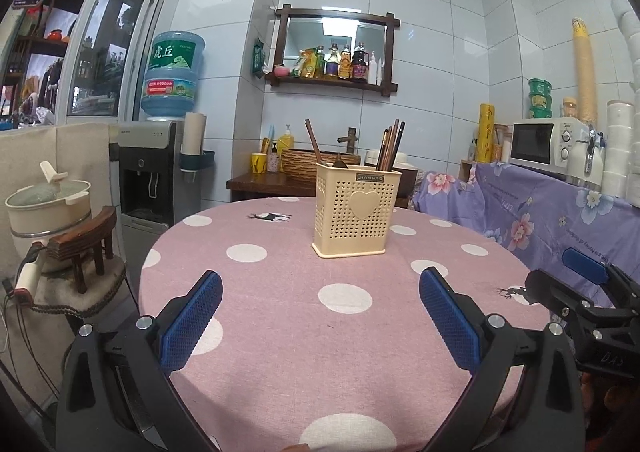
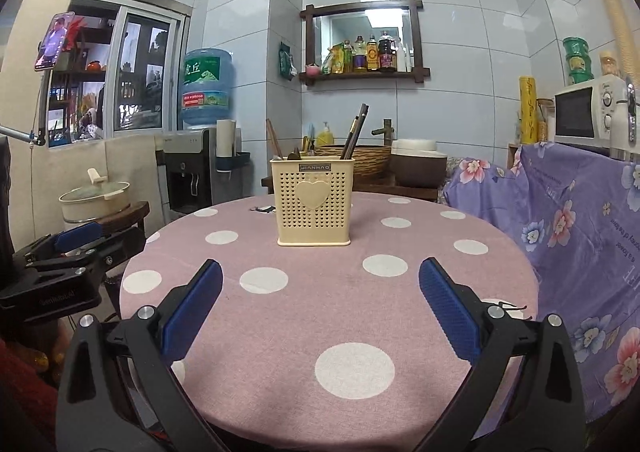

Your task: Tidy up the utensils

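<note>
A pink tablecloth (image 2: 320, 316) with white polka dots fills the frame's centre. On it stands a cream perforated utensil holder (image 2: 313, 202) with a heart motif. At right hangs a purple floral cloth (image 2: 568, 220). Blue pads (image 2: 192, 308) line black gripper fingers.

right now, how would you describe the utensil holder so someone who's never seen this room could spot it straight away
Find the round table with the pink polka-dot cloth. The utensil holder stands alone on its far half: an upright cream plastic box with perforated walls, chopsticks sticking out of the top. A raised heart on its front sets it apart from the woven basket behind it.
</note>
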Motion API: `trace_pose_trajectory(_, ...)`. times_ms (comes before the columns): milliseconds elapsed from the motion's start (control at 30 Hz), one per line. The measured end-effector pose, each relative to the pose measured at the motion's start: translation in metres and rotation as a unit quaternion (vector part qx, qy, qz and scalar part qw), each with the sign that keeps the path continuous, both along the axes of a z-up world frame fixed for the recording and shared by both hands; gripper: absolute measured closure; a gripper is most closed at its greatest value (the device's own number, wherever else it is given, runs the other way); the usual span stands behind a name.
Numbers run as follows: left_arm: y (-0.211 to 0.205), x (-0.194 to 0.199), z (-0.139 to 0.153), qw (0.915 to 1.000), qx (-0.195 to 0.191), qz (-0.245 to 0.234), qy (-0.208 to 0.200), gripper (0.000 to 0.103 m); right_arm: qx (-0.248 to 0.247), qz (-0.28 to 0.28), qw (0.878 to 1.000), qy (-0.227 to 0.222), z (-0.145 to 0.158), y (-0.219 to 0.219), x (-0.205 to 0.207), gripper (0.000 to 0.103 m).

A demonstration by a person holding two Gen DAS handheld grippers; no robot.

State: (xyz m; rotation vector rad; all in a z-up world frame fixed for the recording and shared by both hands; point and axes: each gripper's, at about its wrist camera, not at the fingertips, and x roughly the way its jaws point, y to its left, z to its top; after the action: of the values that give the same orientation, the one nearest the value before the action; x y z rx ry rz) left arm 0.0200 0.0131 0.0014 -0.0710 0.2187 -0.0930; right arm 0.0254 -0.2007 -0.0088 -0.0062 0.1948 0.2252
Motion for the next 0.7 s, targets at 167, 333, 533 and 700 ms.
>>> trace_pose_trajectory(167, -0.0020, -0.0006, -0.0023, 1.0000, -0.001, -0.004, 0.002, 0.005, 0.003, 0.001, 1.000, 0.004, 0.0009, -0.0012, 0.0009, 0.006)
trace_pose_trajectory(333, -0.0009, -0.0015, -0.0032, 1.0000, -0.002, 0.001, 0.000, 0.005, -0.002, 0.000, 1.000, 0.004, 0.0004, -0.0006, 0.0022, 0.006)
trace_pose_trajectory(533, -0.0012, -0.0026, -0.0037, 1.0000, -0.002, -0.002, 0.002, 0.005, -0.001, 0.001, 1.000, 0.010, -0.0006, -0.0003, 0.0039, 0.006)
trace_pose_trajectory(700, -0.0025, -0.0030, -0.0029, 1.0000, 0.002, -0.001, 0.001, 0.005, -0.002, 0.001, 1.000, 0.010, -0.0008, -0.0003, 0.0034, 0.006)
